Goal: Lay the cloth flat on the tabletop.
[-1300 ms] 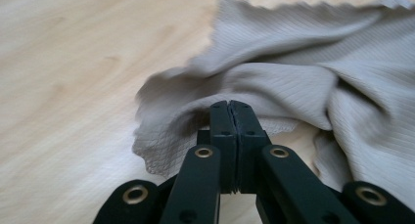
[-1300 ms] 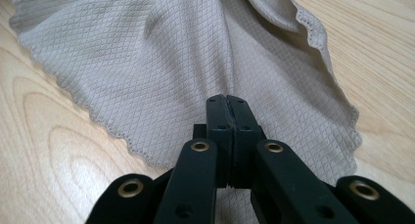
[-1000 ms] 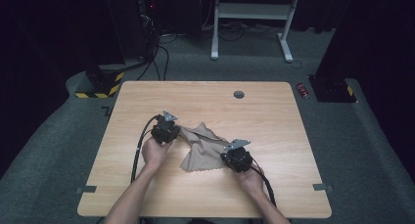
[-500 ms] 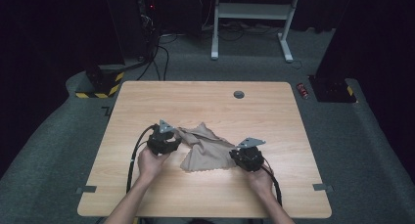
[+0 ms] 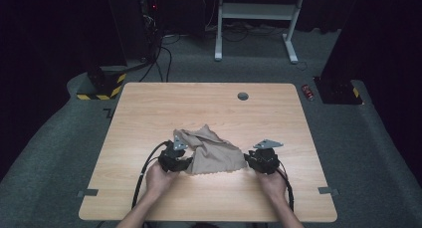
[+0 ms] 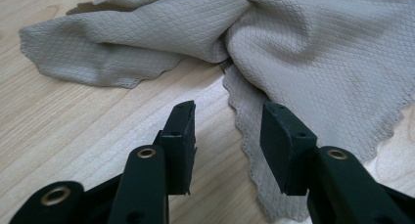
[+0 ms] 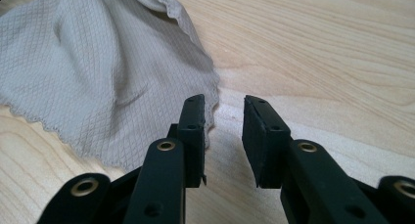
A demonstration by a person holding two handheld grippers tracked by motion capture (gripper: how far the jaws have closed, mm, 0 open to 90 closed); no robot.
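- Cloth (image 5: 211, 153) crumpled on table (image 5: 149, 108), near corners flanked.
- Left gripper (image 6: 227, 136), right gripper (image 7: 222, 136): jaws parted, empty.
- Next, probably: closing on scalloped edge corners, then spreading flat.

No text, label, brand, number or sign can be read anywhere in these pictures. The beige cloth (image 5: 211, 153) carries a woven diamond texture with no print. The wooden table (image 5: 149, 113) is bare of markings. The yellow-and-black striped base (image 5: 102, 84) at the upper left of the frame bears warning stripes, with no lettering legible.
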